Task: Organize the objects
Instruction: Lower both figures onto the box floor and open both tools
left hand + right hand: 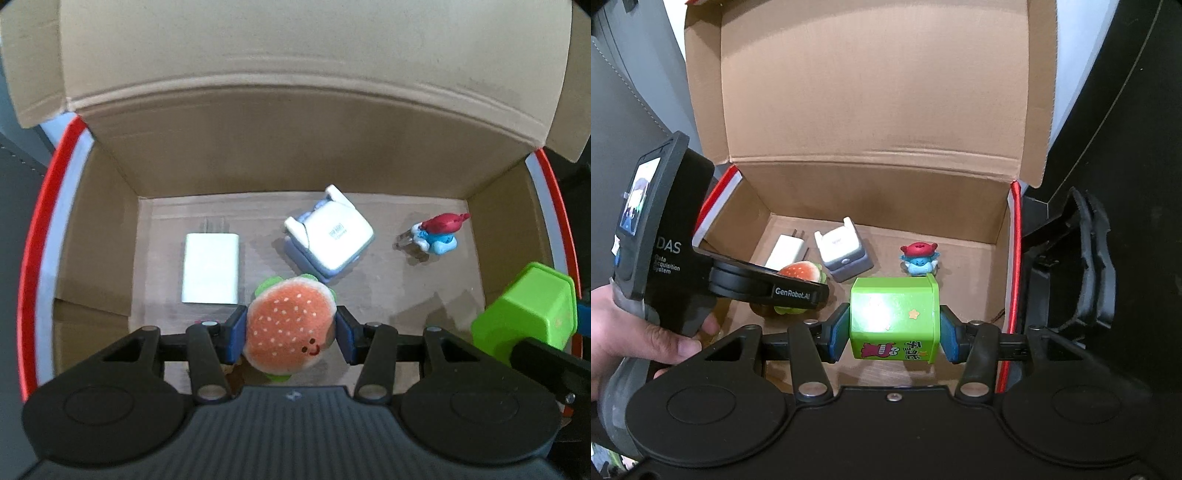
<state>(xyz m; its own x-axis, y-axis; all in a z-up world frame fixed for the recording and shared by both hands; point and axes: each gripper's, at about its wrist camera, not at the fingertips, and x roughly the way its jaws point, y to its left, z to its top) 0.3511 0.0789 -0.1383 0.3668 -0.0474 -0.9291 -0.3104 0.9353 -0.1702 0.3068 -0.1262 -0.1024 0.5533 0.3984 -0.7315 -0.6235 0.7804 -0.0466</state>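
Two grippers hang over the open box [110, 229]: left gripper [290, 332] clamps the burger [290, 326], right gripper [894, 330] clamps the green tub [895, 317], with charger [210, 267], white case [332, 236] and figurine [439, 232] ahead.

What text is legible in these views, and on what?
"GenRobot.AI": side of the left tongs.
"DAS Data Acquisition System": left tongs' handle body.
Japanese characters beside a pink cartoon figure: green box in the right tongs; not reliably readable.
White folding charger: print too blurred.

place: data-recording workspace, room type unclear | cues: handheld recorder labelled "Data Acquisition System" [661, 254] at 9 o'clock; open cardboard box [871, 110] at 12
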